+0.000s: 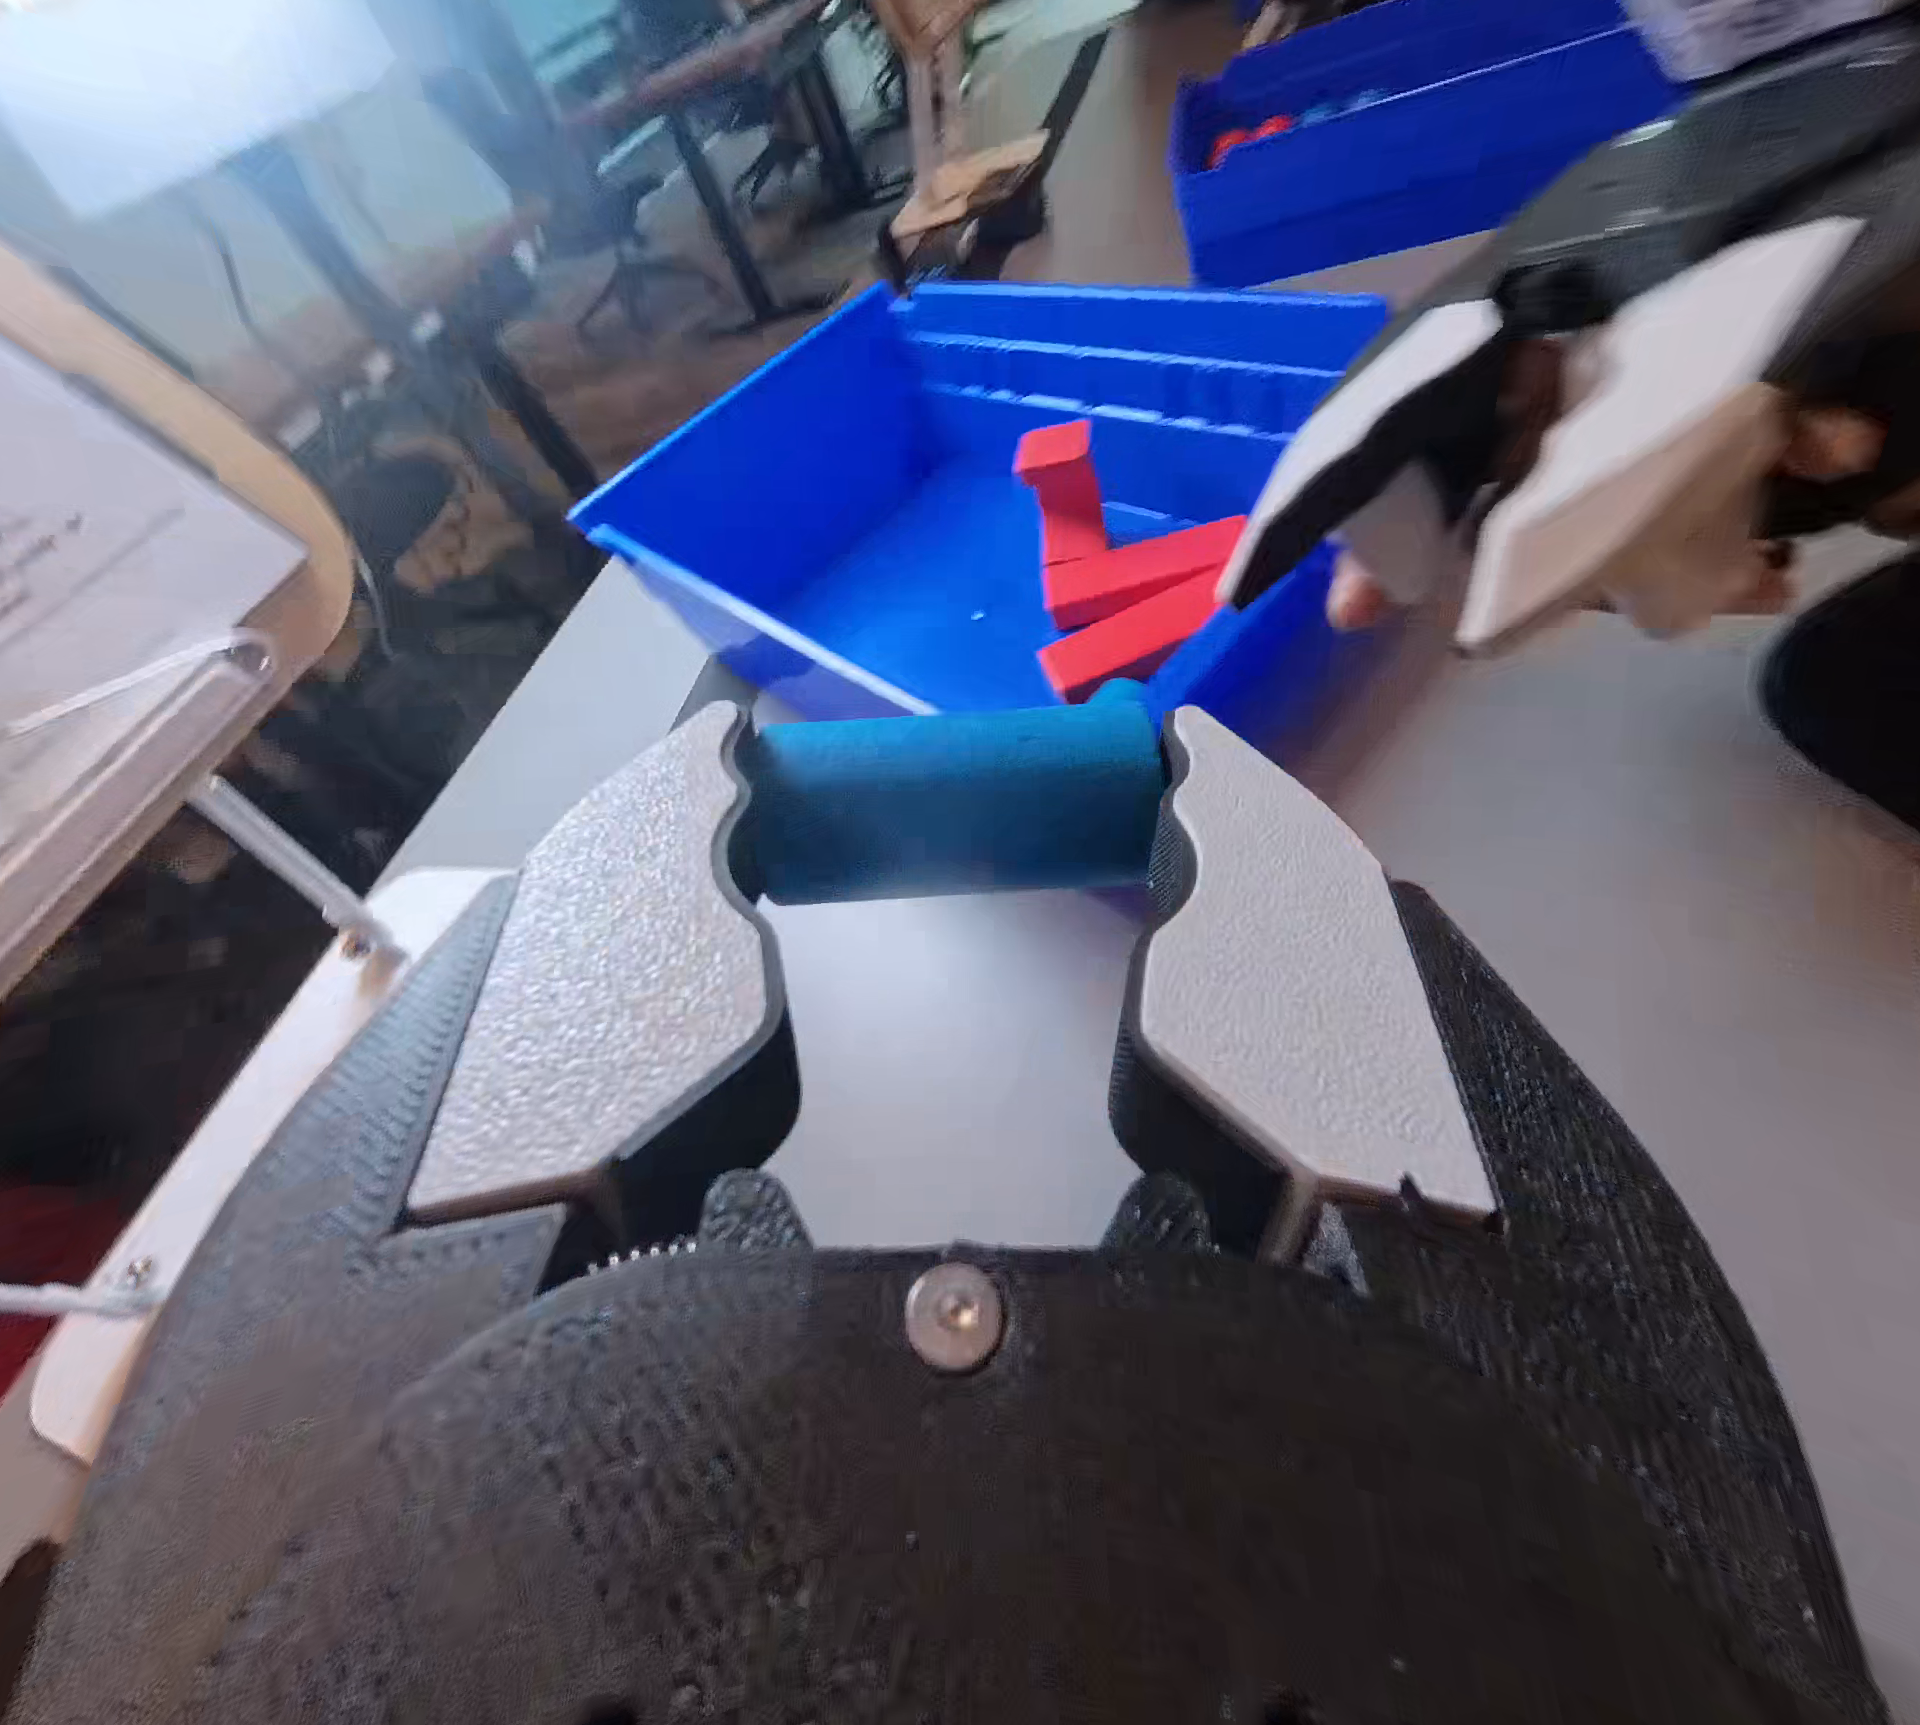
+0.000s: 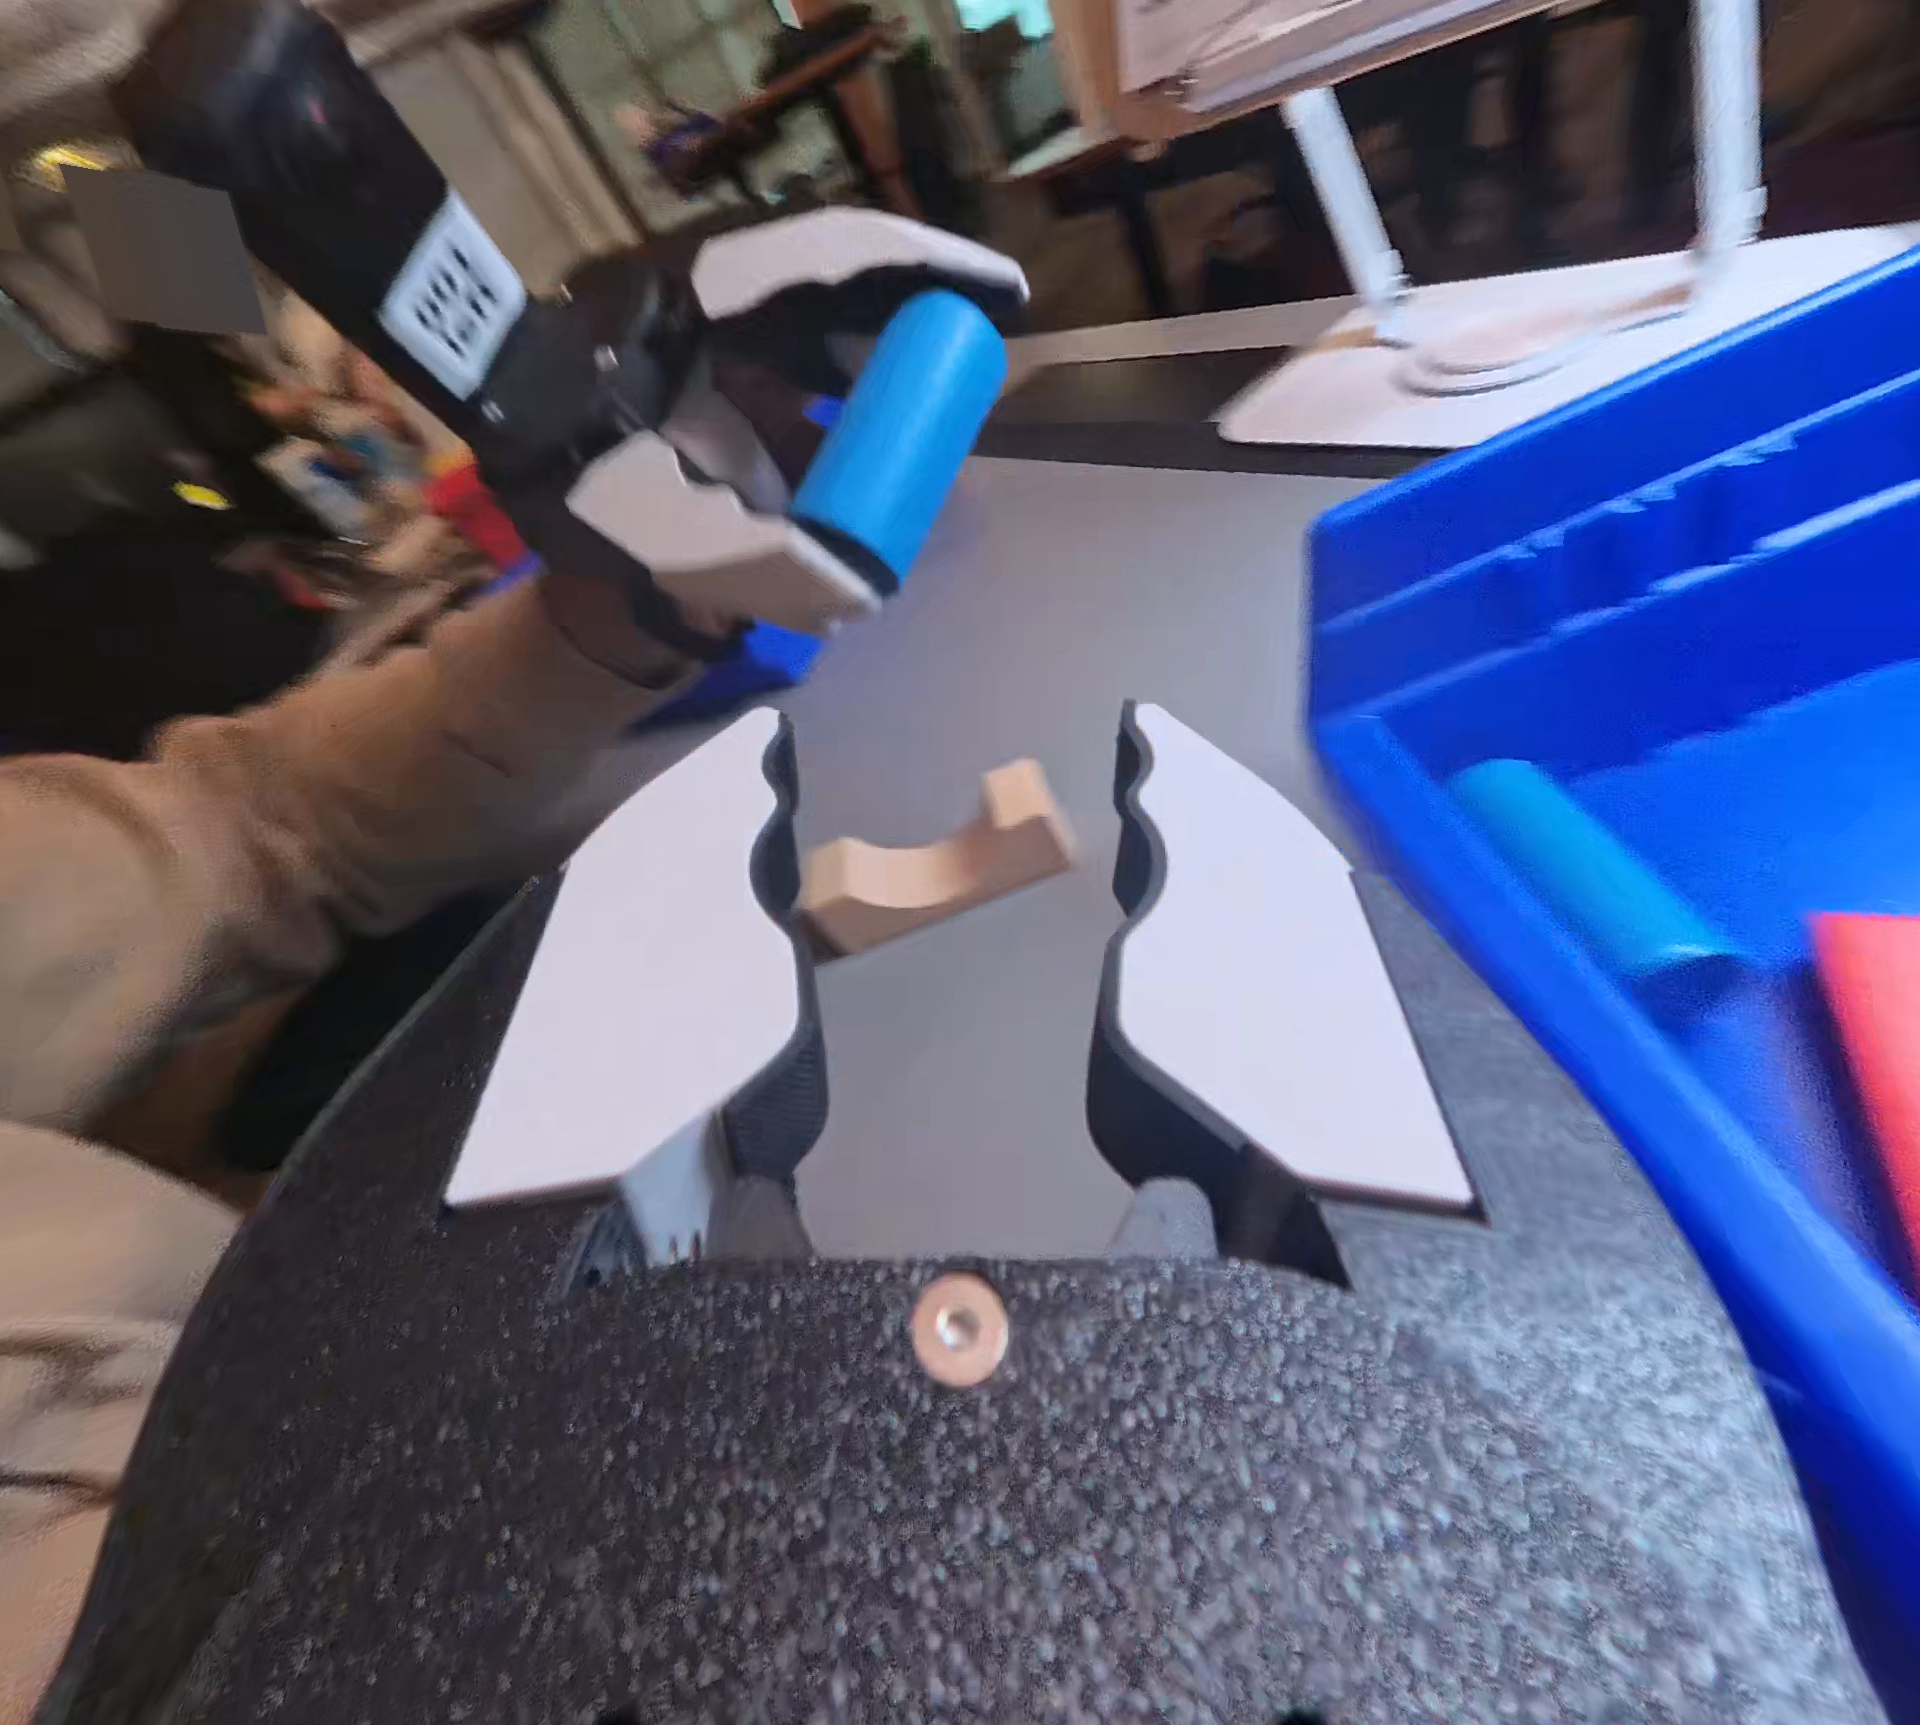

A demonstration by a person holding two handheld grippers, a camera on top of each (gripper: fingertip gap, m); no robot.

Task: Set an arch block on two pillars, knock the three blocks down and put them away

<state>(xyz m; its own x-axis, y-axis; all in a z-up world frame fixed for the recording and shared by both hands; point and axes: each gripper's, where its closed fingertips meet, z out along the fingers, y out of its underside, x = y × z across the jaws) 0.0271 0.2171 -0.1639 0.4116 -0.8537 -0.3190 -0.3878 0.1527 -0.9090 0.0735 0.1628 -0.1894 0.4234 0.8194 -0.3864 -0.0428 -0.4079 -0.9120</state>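
My left gripper point(image 1: 954, 802) is shut on a blue cylinder pillar point(image 1: 951, 808), held endwise above the table just before the blue bin point(image 1: 769, 470). The right wrist view shows the same gripper point(image 2: 914, 428) and cylinder point(image 2: 899, 439) in the air at upper left. My right gripper point(image 2: 956, 802) is open and empty, low over the table. A tan wooden arch block point(image 2: 940, 860) lies on its side on the table between and just beyond its fingertips. A second blue cylinder point(image 2: 1590, 875) lies in the bin point(image 2: 1558, 595) at the right. The right gripper point(image 1: 1455, 522) also shows open by the bin's right side.
Several red blocks point(image 1: 1132, 574) lie in the bin. A red block point(image 2: 1870, 1052) shows at the right edge. A white stand with a board point(image 2: 1455, 366) sits at the table's far end. More blue bins point(image 1: 1403, 148) stand behind. A person's sleeve point(image 2: 312, 844) is at left.
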